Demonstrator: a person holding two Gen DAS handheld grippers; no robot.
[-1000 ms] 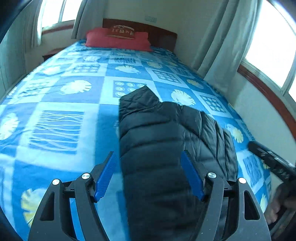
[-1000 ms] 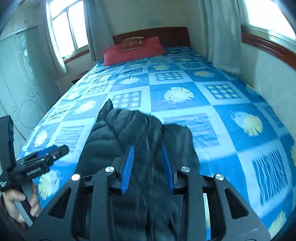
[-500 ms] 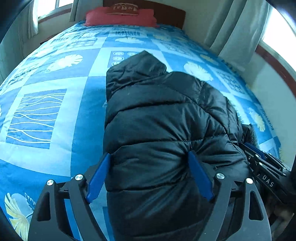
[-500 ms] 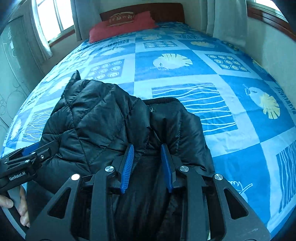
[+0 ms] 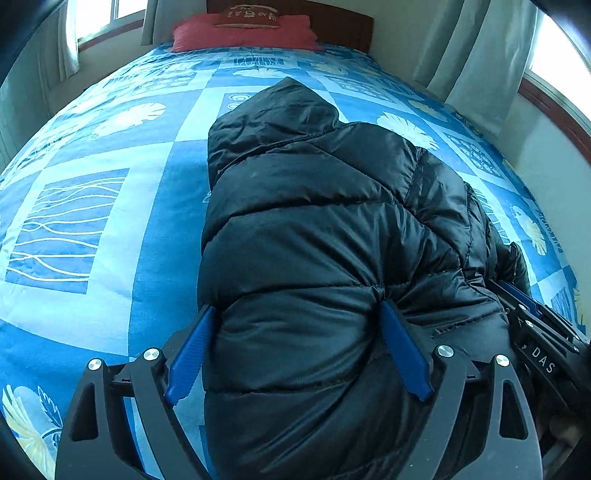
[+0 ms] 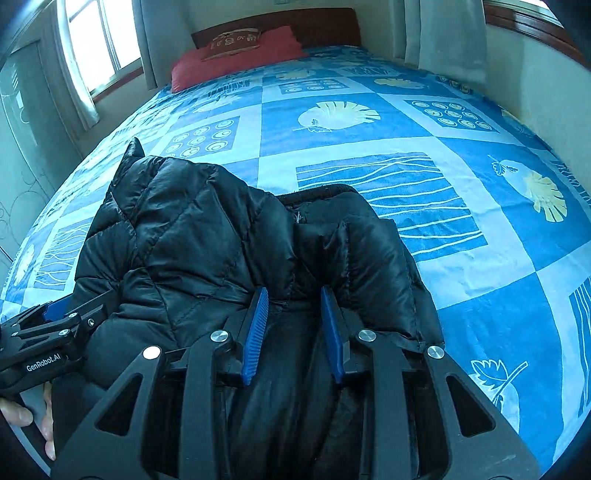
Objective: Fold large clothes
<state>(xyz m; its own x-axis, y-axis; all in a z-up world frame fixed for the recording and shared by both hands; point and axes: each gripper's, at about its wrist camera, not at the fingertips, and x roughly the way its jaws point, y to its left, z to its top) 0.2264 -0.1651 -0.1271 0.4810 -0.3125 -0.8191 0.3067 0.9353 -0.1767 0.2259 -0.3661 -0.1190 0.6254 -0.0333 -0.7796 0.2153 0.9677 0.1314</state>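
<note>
A black hooded puffer jacket (image 5: 314, 229) lies bunched on the blue patterned bed (image 5: 92, 206), hood pointing to the headboard. My left gripper (image 5: 295, 314) holds a thick wad of the jacket's near end between its blue fingers (image 5: 188, 350), jaws spread wide by the padding. My right gripper (image 6: 295, 295) is closed on a fold of the jacket (image 6: 207, 236) at its near right side. Each gripper shows in the other's view: the right one (image 5: 535, 332) at the jacket's right edge, the left one (image 6: 48, 332) at its left edge.
A red pillow (image 6: 240, 55) and a wooden headboard (image 6: 325, 26) are at the far end. Curtains (image 5: 480, 55) and windows line both sides. A wall (image 6: 546, 85) runs along the bed's right side. Bare bedspread (image 6: 406, 129) extends beyond the jacket.
Both grippers have moved down and forward onto the jacket's near end and closed on it. The jacket now sits puffed up and closer in both views.
</note>
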